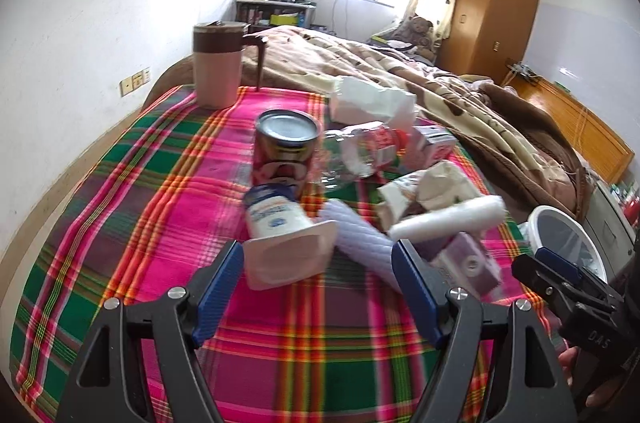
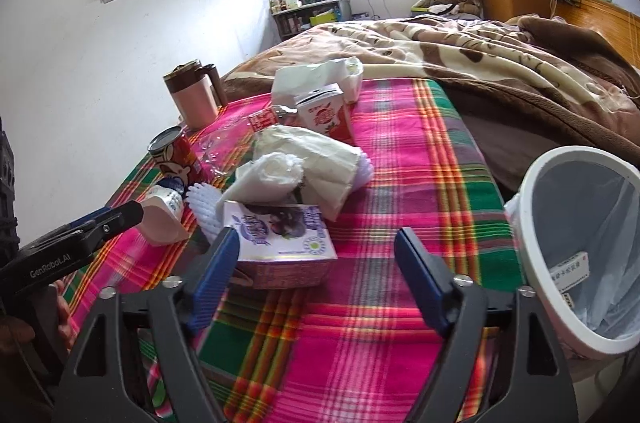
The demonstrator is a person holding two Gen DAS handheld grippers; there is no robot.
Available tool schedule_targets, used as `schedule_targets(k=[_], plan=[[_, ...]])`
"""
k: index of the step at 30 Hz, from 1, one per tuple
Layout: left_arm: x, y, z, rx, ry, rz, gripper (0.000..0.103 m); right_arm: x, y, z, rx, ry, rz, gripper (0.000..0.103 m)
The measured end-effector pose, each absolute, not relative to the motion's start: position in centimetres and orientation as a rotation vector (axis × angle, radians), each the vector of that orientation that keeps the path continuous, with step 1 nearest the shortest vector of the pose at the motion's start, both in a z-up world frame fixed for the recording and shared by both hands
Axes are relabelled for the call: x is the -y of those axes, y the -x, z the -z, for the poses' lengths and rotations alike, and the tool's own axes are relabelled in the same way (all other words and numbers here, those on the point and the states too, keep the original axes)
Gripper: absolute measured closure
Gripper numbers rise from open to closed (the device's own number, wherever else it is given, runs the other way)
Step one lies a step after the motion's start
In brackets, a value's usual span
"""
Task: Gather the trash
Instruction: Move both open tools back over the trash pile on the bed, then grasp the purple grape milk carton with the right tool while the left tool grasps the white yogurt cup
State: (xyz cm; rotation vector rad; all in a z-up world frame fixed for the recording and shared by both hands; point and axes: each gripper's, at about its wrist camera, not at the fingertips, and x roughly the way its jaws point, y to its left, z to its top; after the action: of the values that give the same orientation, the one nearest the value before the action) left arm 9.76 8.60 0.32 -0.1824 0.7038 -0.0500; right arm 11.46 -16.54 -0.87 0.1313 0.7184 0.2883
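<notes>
Trash lies in a pile on the plaid cloth: a white yogurt bottle on its side, a red can, a clear plastic bottle, a purple carton, a red-and-white juice box, crumpled paper and a white ribbed tube. My left gripper is open, its jaws either side of the yogurt bottle's base, not closed on it. My right gripper is open just in front of the purple carton. A white bin with a plastic liner stands at the right.
A pink and brown jug stands at the far left of the cloth. A brown blanket covers the bed behind. A tissue pack lies at the back of the pile. The wall runs along the left.
</notes>
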Motion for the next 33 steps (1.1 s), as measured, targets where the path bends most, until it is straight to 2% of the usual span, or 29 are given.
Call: schedule_targets(k=[13, 33], plan=[[-11.1, -12.5, 0.8, -0.749, 0.217, 0.03, 0.024, 12.2, -14.6, 1.8, -0.786, -0.063, -0.238, 0.021], [-10.9, -14.8, 2.8, -0.844, 0.217, 0.064, 0.023, 17.1, -10.5, 2.6, -0.843, -0.054, -0.131, 0.02]])
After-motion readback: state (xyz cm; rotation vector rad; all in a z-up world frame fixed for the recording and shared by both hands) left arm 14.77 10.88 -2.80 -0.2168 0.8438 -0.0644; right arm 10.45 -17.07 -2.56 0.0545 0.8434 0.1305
